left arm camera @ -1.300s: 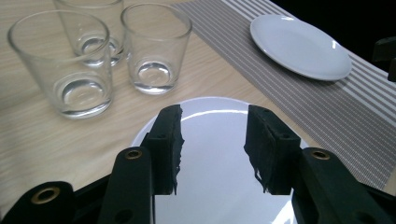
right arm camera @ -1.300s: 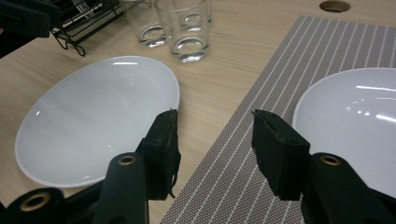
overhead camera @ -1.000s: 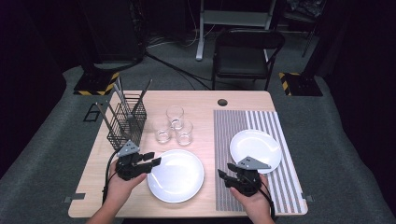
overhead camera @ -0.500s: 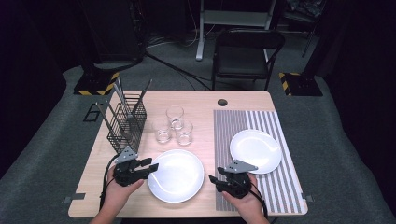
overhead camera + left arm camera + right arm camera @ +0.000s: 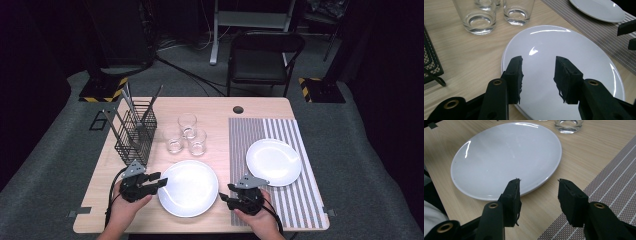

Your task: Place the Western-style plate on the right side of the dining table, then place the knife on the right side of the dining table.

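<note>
A large white plate [image 5: 188, 187] lies on the wooden table [image 5: 215, 110] near its front edge. My left gripper [image 5: 159, 183] is at the plate's left rim, open; in the left gripper view its jaws [image 5: 537, 75] hover over the rim of the plate [image 5: 564, 45] with nothing between them. My right gripper [image 5: 224, 197] points left at the plate's right rim, also open. Seen in the right gripper view, the right gripper [image 5: 539, 195] stands just short of the edge of the plate [image 5: 504, 155], apart from it.
A smaller white plate [image 5: 273, 161] rests on a striped mat [image 5: 280, 200] at the right. Three empty glasses [image 5: 187, 125] stand behind the large plate. A black wire rack [image 5: 135, 131] stands at the left. A chair [image 5: 262, 55] stands beyond the table.
My right gripper has moved left and toward the front edge, closer to the large plate. My left gripper has shifted slightly toward the front edge. Both stay open.
</note>
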`<state>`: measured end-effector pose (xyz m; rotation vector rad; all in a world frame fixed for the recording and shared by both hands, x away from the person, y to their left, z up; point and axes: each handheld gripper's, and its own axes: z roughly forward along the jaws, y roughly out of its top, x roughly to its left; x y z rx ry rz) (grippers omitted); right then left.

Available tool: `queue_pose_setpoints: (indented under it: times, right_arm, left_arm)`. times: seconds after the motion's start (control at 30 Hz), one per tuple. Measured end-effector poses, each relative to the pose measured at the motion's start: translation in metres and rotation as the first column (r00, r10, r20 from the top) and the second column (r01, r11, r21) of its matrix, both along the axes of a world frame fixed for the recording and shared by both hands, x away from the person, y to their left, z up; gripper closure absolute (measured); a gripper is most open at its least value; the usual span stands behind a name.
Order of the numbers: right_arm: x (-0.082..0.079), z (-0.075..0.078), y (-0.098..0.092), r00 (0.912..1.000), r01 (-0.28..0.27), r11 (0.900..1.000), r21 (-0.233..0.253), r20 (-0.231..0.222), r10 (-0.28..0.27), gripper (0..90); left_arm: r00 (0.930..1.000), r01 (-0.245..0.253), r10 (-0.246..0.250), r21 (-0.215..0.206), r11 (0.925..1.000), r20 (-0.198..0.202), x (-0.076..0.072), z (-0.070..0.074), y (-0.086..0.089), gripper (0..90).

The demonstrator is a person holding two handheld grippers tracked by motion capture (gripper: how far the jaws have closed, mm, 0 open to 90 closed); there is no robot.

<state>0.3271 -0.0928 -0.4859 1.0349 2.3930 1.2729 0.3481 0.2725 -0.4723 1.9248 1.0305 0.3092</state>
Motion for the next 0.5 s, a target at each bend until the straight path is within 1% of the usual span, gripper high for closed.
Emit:
queue_pose_setpoints:
  times: [0.03,0.1,0.17,0.23,0.3,0.33,0.43,0.47,0.5]
  right_arm:
    - [0.0,-0.001,0.001,1.0,-0.003,1.0,-0.002,-0.009,0.003,52.1]
    - [0.0,-0.002,0.001,0.9999,-0.005,1.0,-0.001,-0.009,0.005,52.1]
    - [0.0,-0.003,0.001,0.9999,-0.008,1.0,0.001,-0.009,0.008,52.1]
    - [0.0,-0.003,0.001,0.9999,-0.01,1.0,0.001,-0.008,0.01,52.1]
    - [0.0,-0.003,0.001,0.9999,-0.011,1.0,0.002,-0.003,0.011,51.8]
    - [0.001,-0.003,0.001,0.9999,-0.012,1.0,0.005,-0.005,0.012,51.4]
    - [0.002,-0.003,0.001,0.9999,-0.012,1.0,0.006,-0.006,0.013,51.4]
    - [0.002,-0.003,0.001,0.9999,-0.014,1.0,0.006,-0.007,0.014,51.4]
    - [0.003,-0.004,0.002,0.9998,-0.018,1.0,0.008,-0.012,0.018,51.4]
  left_arm:
    - [1.0,0.001,-0.001,0.002,1.0,-0.002,0.0,0.0,0.001,57.6]
    - [1.0,-0.003,0.003,0.001,1.0,-0.006,0.0,0.0,0.002,57.6]
    - [1.0,-0.008,0.008,0.003,1.0,0.002,0.0,-0.001,0.003,57.5]
    - [1.0,-0.007,0.007,0.0,1.0,-0.007,0.0,0.0,0.004,57.5]
    - [1.0,-0.009,0.009,0.003,1.0,-0.004,0.0,0.0,0.006,57.0]
    - [0.9998,-0.021,0.021,-0.005,0.9998,-0.001,0.0,0.0,0.007,56.4]
    - [0.9996,-0.027,0.027,-0.005,0.9996,0.003,0.0,0.002,0.009,55.7]
    - [0.9997,-0.025,0.025,-0.007,0.9997,-0.005,0.0,0.003,0.01,55.6]
    - [0.9993,-0.036,0.036,-0.009,0.9993,-0.004,-0.001,0.003,0.011,55.6]
